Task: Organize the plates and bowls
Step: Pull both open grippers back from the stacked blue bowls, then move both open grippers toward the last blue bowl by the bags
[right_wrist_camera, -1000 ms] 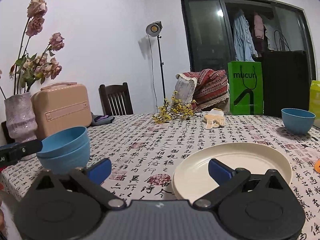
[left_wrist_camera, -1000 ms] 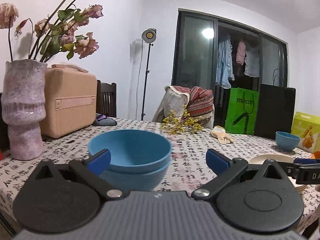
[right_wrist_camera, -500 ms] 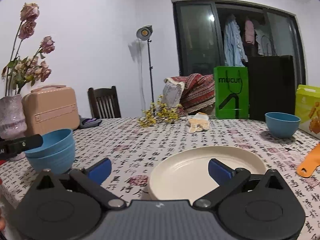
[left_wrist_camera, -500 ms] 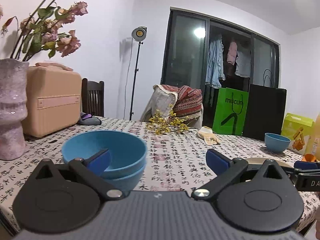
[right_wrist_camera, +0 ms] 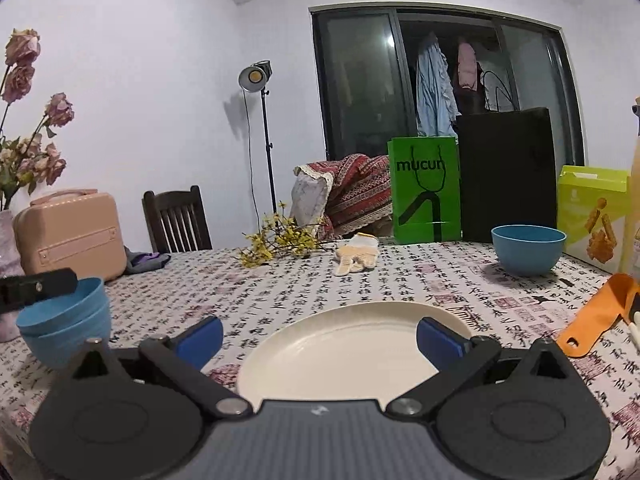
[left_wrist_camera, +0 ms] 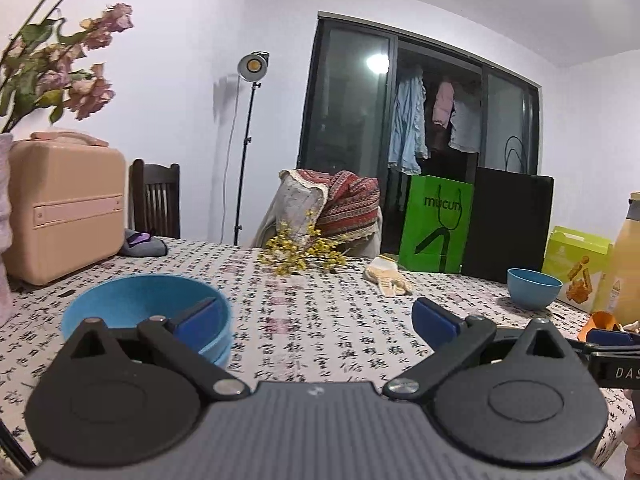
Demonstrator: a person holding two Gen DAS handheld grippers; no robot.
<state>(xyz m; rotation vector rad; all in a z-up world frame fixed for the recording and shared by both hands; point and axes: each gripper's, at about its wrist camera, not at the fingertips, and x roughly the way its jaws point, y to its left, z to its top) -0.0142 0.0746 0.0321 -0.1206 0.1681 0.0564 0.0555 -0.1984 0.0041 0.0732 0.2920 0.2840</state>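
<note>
Two grippers, both with jaws spread wide and nothing between them. My right gripper [right_wrist_camera: 318,338] hovers low over the near rim of the cream plate [right_wrist_camera: 352,344], which lies flat on the worktop [right_wrist_camera: 320,280] directly ahead, so its edge runs across my line of approach. My left gripper [left_wrist_camera: 316,318] points down the middle of the worktop, with the stacked blue bowls [left_wrist_camera: 148,316] off to its left, the left pad hanging over their rim.

What I judge the coming move to turn on is the lone blue bowl [right_wrist_camera: 528,250]. It sits upright far ahead and to the right, near the black bag [right_wrist_camera: 508,172] and just beside the yellow-green box [right_wrist_camera: 592,216]. From the right wrist view it is well beyond the plate; from the left wrist view it is farther off again, across the whole worktop. So I reckon the right gripper is the nearer one, and the stack it belongs with lies well apart on the opposite side.
</note>
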